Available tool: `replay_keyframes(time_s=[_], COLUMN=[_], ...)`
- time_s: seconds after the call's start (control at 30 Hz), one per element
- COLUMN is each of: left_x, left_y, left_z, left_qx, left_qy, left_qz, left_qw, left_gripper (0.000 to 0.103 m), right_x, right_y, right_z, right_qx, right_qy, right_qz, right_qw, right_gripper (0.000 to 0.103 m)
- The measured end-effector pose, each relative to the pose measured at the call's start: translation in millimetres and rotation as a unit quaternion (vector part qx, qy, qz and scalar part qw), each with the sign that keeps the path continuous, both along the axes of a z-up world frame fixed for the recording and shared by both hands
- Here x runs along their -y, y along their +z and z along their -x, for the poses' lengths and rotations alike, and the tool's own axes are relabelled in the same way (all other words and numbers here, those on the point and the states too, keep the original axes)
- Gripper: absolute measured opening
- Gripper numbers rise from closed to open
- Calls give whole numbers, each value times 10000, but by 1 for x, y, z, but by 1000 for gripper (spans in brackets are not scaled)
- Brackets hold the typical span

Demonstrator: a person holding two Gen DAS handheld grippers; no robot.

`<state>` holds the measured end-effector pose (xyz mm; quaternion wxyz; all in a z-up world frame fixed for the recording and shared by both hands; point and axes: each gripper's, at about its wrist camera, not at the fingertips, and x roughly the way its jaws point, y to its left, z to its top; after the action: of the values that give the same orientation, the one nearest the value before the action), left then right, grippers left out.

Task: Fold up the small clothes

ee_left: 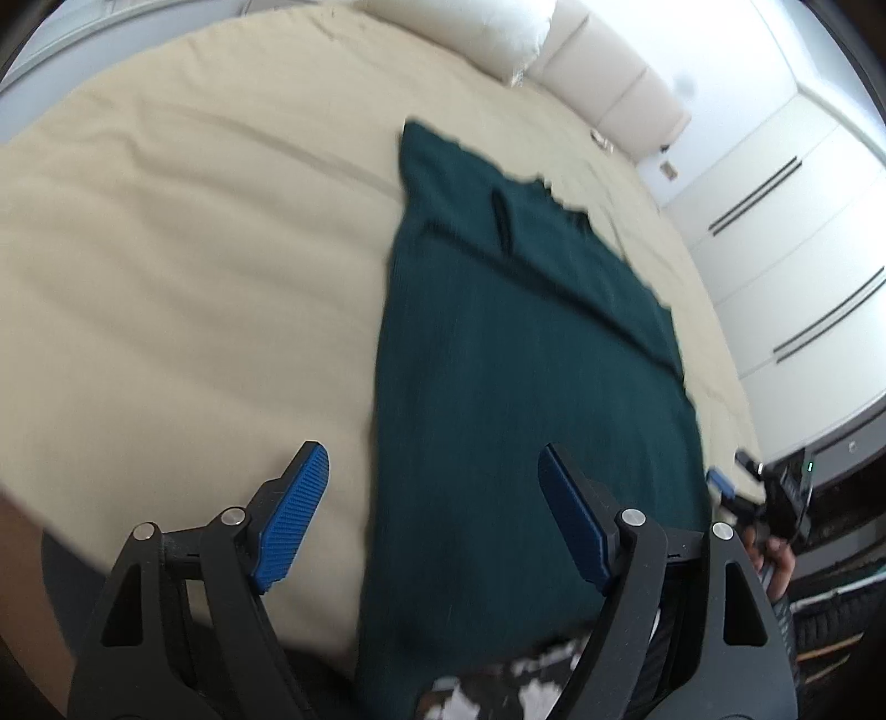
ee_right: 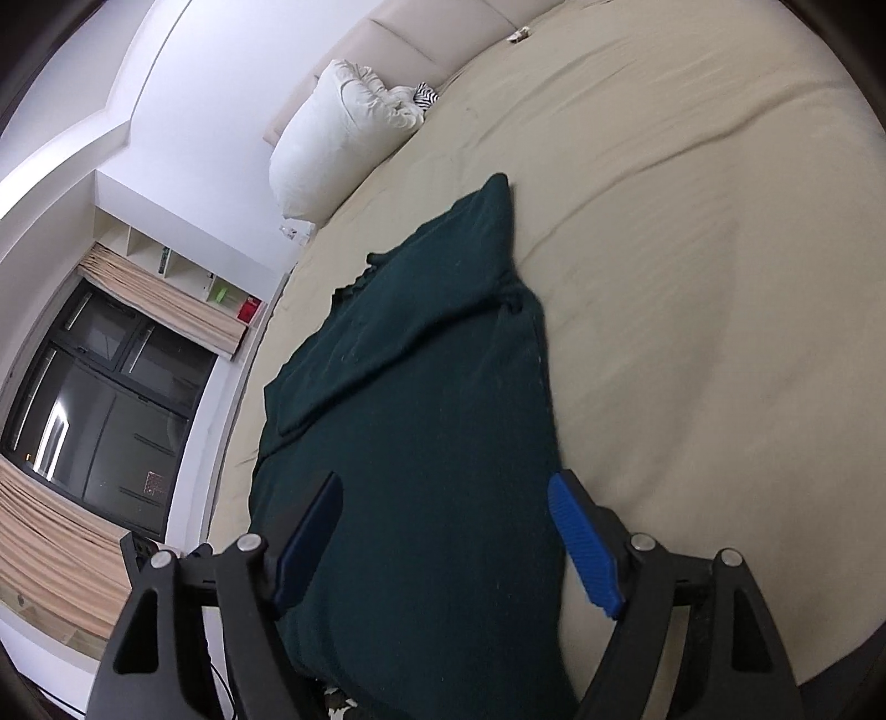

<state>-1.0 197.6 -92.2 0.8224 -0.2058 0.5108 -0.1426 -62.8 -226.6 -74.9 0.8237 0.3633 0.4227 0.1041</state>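
A dark green knit garment lies flat on the beige bed sheet, with one sleeve folded across its upper part. It also shows in the right wrist view. My left gripper is open and empty, above the garment's near left edge. My right gripper is open and empty, above the garment's near right part; the sheet lies to its right. The right gripper also shows at the far right of the left wrist view.
A white pillow lies at the head of the bed against a padded headboard. White wardrobe doors stand to the right. In the right wrist view a pillow and a dark window are to the left.
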Motion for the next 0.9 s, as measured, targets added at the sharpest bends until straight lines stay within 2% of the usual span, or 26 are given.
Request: replay_keyframes(time_s=[0.13, 0.27, 0.33, 0.37, 0.43, 0.47, 0.5, 0.63, 0.77, 0.9], left_x=[0, 9, 18, 20, 23, 25, 25, 31, 36, 35], left_y=[-11, -25, -30, -31, -33, -37, -40, -43, -41, -45], left_z=[44, 53, 52, 54, 52, 54, 55, 53, 54, 53], left_qx=[-350, -701, -731, -730, -785, -834, -901, -1010, -1021, -1036], left_qy=[-132, -237, -365, -400, -415, -421, -439, -610, -737, -820], left_qz=[-85, -87, -256, -276, -241, -216, -207, -294, -328, -305], left_qw=[9993, 9972, 9963, 9961, 9958, 9954, 9947, 9926, 9915, 9908], left_gripper=[77, 77, 77, 74, 56, 41, 32, 30, 30, 19], right_x=[-5, -5, -6, -6, -6, -6, -6, -7, -14, -12], right_y=[-3, 1, 3, 3, 3, 3, 3, 3, 3, -1], right_z=[10, 17, 22, 24, 30, 32, 34, 37, 40, 48], right_qx=[-124, -198, -210, -216, -246, -251, -265, -384, -662, -1043], right_qy=[153, 229, 295, 322, 352, 361, 370, 442, 672, 847], right_qz=[101, 149, 224, 249, 258, 257, 261, 376, 744, 1036], right_qw=[9998, 9994, 9991, 9989, 9987, 9987, 9986, 9976, 9928, 9855], right_gripper=[79, 80, 79, 79, 79, 79, 79, 79, 78, 77])
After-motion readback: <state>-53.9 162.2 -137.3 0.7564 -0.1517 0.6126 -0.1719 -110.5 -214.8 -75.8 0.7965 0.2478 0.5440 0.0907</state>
